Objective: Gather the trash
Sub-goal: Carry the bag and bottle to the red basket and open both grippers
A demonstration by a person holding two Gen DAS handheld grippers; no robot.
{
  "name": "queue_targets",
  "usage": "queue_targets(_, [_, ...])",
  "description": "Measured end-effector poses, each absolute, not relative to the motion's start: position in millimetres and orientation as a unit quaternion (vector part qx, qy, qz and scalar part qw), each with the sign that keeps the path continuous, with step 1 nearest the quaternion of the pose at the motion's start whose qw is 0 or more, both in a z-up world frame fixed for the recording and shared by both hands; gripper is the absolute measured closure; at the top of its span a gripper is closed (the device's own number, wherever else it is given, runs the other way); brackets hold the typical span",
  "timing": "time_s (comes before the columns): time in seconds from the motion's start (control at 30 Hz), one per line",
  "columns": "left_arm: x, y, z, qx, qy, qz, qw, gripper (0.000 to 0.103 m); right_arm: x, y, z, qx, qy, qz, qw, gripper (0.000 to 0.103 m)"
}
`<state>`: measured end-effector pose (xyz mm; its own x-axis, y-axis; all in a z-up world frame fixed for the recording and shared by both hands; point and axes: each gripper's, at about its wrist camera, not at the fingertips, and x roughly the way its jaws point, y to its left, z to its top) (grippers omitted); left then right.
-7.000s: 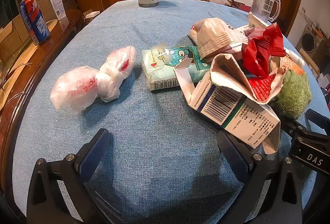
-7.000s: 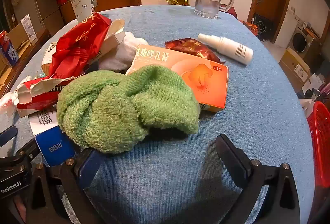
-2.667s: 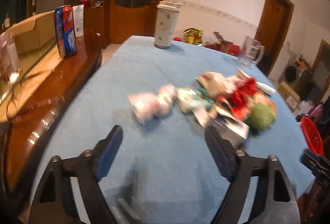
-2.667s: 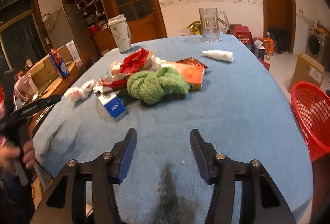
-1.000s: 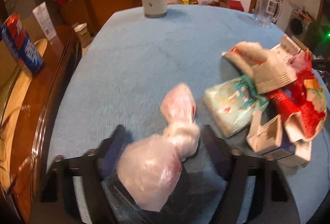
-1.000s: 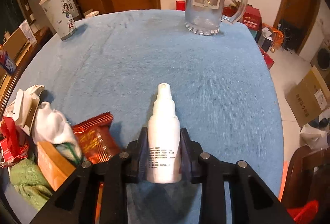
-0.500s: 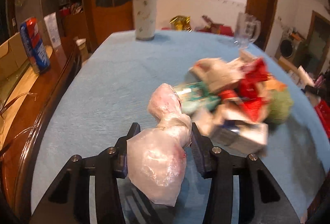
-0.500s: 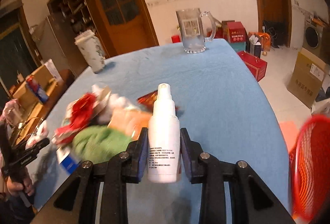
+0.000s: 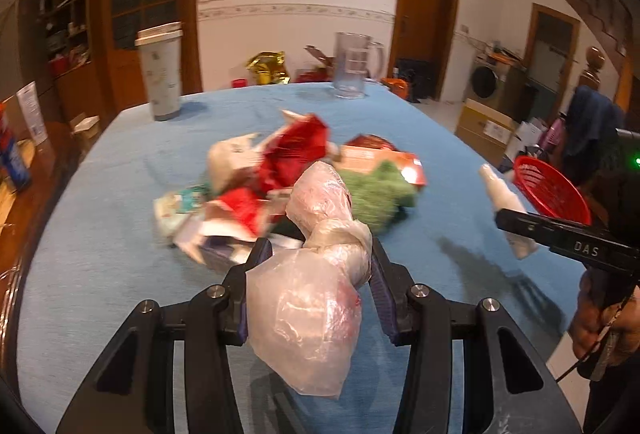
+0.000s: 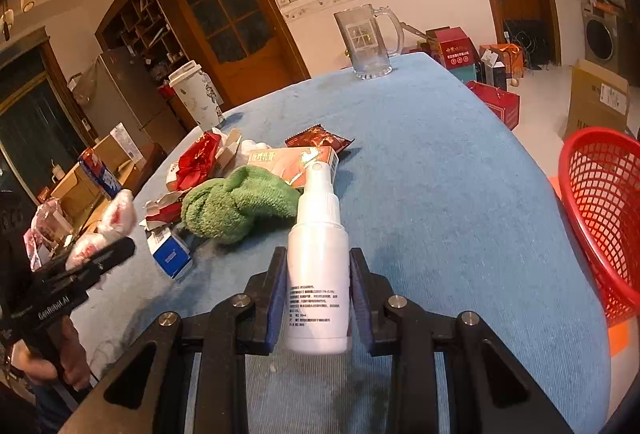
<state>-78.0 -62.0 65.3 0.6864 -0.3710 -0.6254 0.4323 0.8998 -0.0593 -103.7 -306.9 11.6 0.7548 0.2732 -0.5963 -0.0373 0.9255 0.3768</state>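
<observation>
My left gripper [image 9: 318, 254] is shut on a knotted pinkish plastic bag [image 9: 316, 282] and holds it above the blue table [image 9: 100, 234]. My right gripper [image 10: 318, 264] is shut on a white spray bottle [image 10: 318, 274], also lifted; the bottle shows in the left wrist view [image 9: 504, 206] too. A pile of trash lies mid-table: red wrappers [image 9: 296, 150], a green cloth [image 10: 236, 206], an orange box [image 10: 292, 160], a blue-and-white carton [image 10: 170, 252]. A red mesh basket [image 10: 604, 206] stands off the table's right edge.
A glass mug [image 10: 370, 42] and a tall white lidded cup [image 10: 196, 98] stand at the table's far end. A wooden sideboard with a blue can [image 10: 100, 174] runs along the left. Cardboard boxes [image 10: 596, 102] sit on the floor at right.
Both grippers have risen and swung right with their loads; the red basket has come further into the right wrist view. The trash pile has not moved.
</observation>
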Motion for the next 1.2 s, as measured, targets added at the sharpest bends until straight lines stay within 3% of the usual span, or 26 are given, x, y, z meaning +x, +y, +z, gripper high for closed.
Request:
queue_targets(0.77, [-84, -74, 44, 0.036, 0.361, -0.227, 0.904, 0.057, -119, -300, -2, 0.19, 0.354, 0.107, 0.91, 0.071])
queue_targets(1.2, [-96, -139, 54, 0.074, 0.352, -0.281, 0.889, 0.057, -134, -338, 3, 0.217, 0.338, 0.071, 0.913, 0.071])
